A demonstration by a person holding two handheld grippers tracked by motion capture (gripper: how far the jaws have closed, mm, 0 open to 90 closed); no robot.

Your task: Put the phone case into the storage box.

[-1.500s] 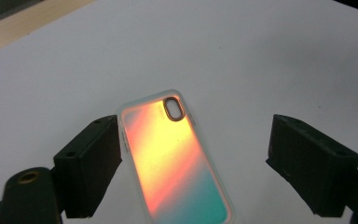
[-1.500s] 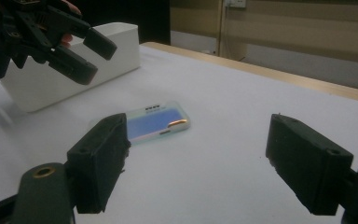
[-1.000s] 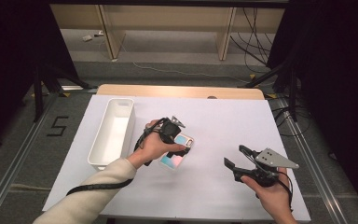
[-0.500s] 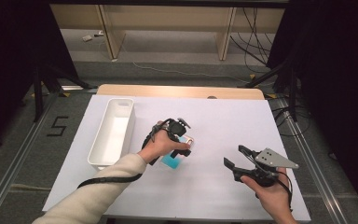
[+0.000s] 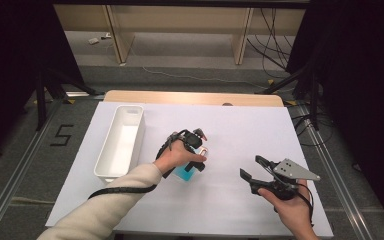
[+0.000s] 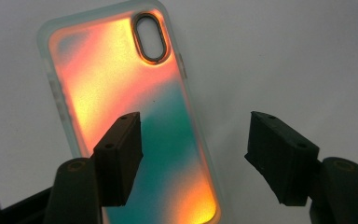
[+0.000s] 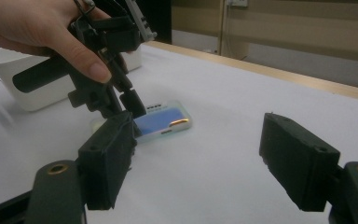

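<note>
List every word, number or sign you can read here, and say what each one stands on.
"5" – black numeral on the grey floor, left of the table.
Phone case: no lettering visible on it in the left gripper view.
White bin: no label visible.
Grippers: no readable marking on the left gripper or the right gripper.

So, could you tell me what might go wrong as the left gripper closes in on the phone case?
1. The left gripper has just been closing its jaws, yet the phone case sits off-centre: one jaw is above the case, the other beyond its edge, so it may pinch only an edge and slip.
2. The case lies flat on the table; the jaws may hit the surface or push the case sideways.
3. The tray lies past the left hand, so a weakly gripped case could drop on the way if carried there.
</note>
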